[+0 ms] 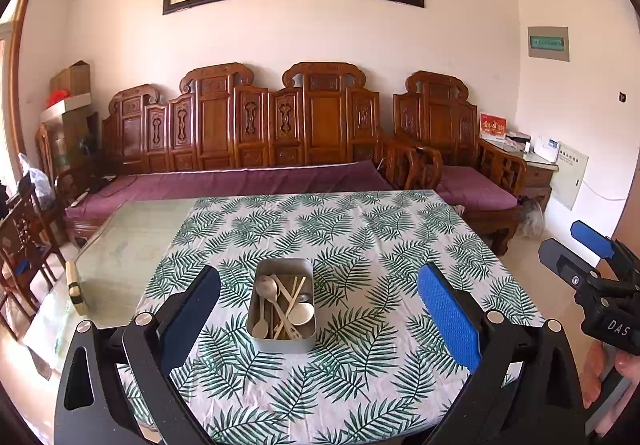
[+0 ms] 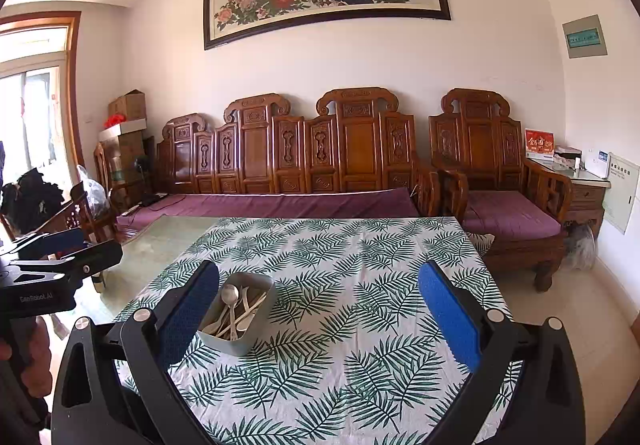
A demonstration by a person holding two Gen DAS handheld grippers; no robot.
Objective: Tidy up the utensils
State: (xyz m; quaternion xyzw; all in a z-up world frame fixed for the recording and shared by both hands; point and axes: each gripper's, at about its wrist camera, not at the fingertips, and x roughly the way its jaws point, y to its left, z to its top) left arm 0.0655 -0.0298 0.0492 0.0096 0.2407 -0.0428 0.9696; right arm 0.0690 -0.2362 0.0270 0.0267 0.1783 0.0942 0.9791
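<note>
A leaf-print tablecloth [image 1: 360,245] covers the table [image 1: 132,245], bearing a utensil-filled tin [image 1: 282,341].

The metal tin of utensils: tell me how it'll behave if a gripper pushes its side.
The metal tin sits flat on the leaf-print tablecloth, so it will probably slide, not tip. The cloth may bunch ahead of it. The loose spoons inside would likely shift and rattle.

Spoons [image 1: 267,287], chopsticks [image 1: 297,295] jumbled (crisscrossed) in tin [image 1: 282,341].
</note>
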